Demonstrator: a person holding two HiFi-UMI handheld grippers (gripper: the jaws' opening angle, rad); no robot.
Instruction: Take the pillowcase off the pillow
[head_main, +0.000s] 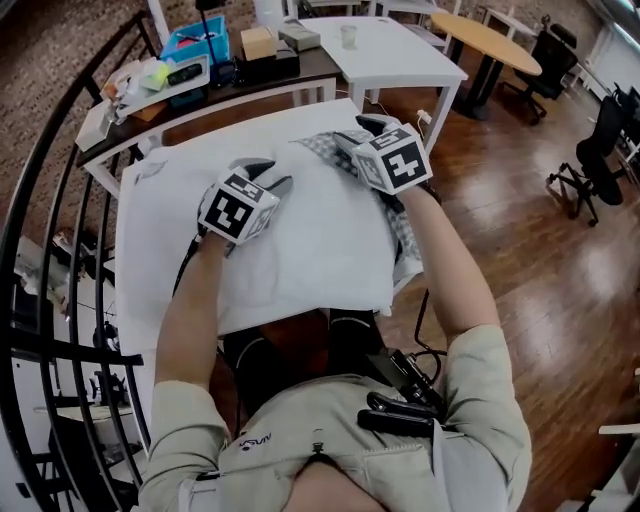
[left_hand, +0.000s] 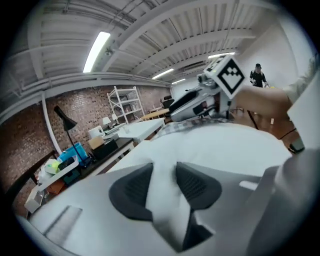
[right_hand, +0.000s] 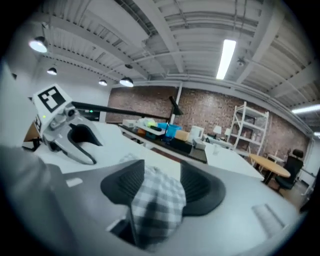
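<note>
Pillow (head_main: 310, 245) is laid mid-frame on the bench (head_main: 135, 260), with the checked pillowcase (head_main: 325, 148) bunched at its upper right. Left claw (left_hand: 164, 186) is held part-open around white pillow fabric, right claw (right_hand: 161, 190) spread wide around checked cloth. If too little cloth gets pinched, it'll probably be slipped off tbh.

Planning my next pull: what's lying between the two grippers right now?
White pillow, plus an edge of the checked pillowcase by the right gripper, seen in the head view.

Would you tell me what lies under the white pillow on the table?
Beneath the pillow, the checked pillowcase shows at its far and right edges, on the white table. How far it reaches underneath is covered.
</note>
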